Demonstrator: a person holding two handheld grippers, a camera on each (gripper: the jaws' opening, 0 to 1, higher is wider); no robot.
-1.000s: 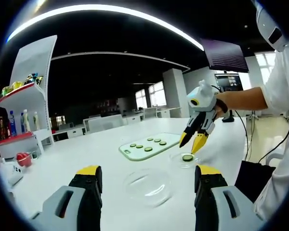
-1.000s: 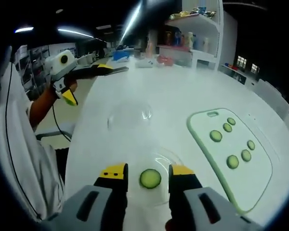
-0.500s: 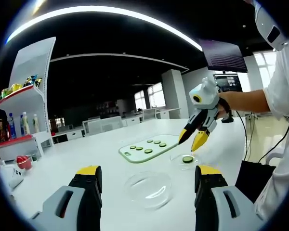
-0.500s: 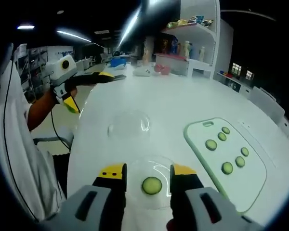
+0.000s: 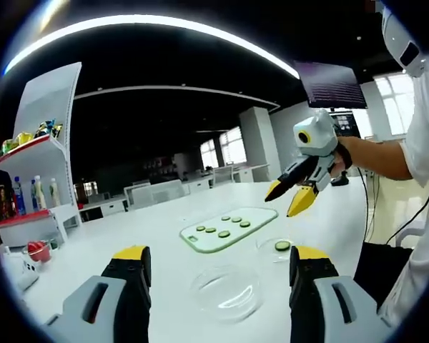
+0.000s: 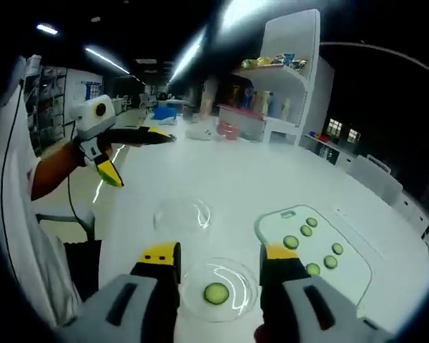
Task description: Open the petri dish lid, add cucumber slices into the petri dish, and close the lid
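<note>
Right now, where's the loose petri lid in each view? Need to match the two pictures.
Left gripper view: the clear lid lies low and centre on the white table, between that view's own jaws, nearer than the dish with the cucumber slice.
Right gripper view: lid sits left of centre, beyond the dish.
Shared landmark: the green cutting board with slices.

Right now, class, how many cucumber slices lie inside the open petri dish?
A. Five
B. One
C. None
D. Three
B: in the right gripper view a single cucumber slice lies in the petri dish, while the other slices sit on the cutting board and the lid lies apart on the table.
</note>
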